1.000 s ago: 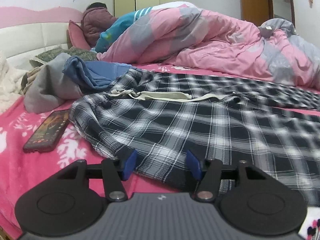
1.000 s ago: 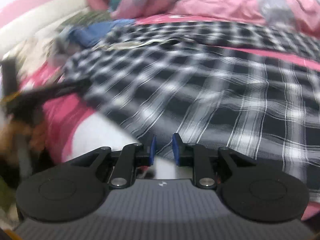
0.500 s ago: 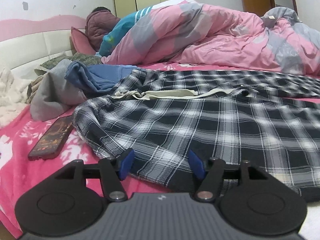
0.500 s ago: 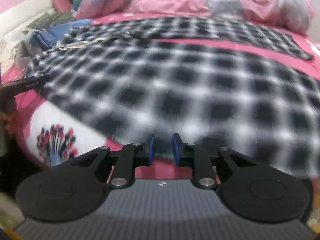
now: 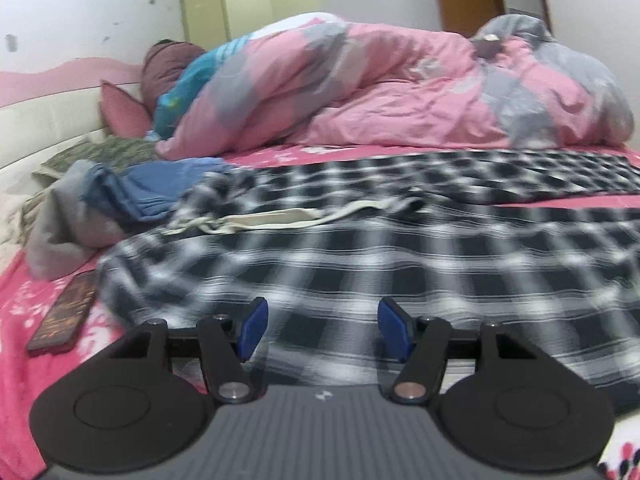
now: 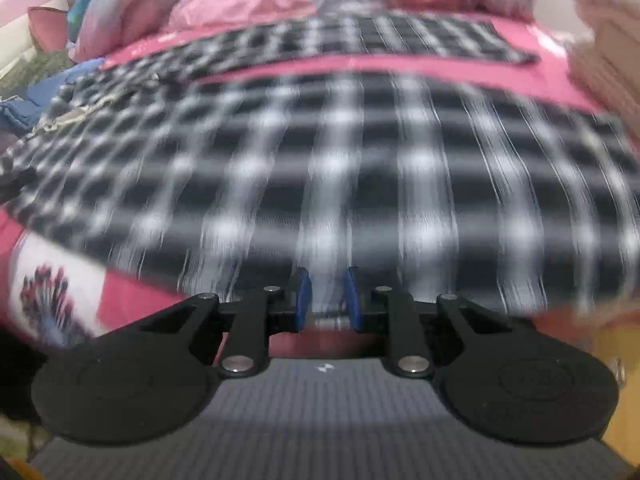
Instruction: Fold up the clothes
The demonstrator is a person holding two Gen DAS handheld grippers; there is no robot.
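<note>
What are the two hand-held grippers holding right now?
Nothing that shows. The left hand-held gripper is wide open over the checked trousers. The right hand-held gripper stands at their near edge, narrow, with no cloth clearly pinched.

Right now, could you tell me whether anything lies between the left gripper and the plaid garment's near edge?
Nothing visible does. The left gripper stands open directly over the near edge of the plaid garment, with only that cloth between its fingers. The phone lies off to the side.

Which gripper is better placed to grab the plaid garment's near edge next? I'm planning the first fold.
Left, probably. The left gripper has its jaws spread wide over the plaid garment; the right gripper is nearly closed, with nothing clearly gripped.
</note>
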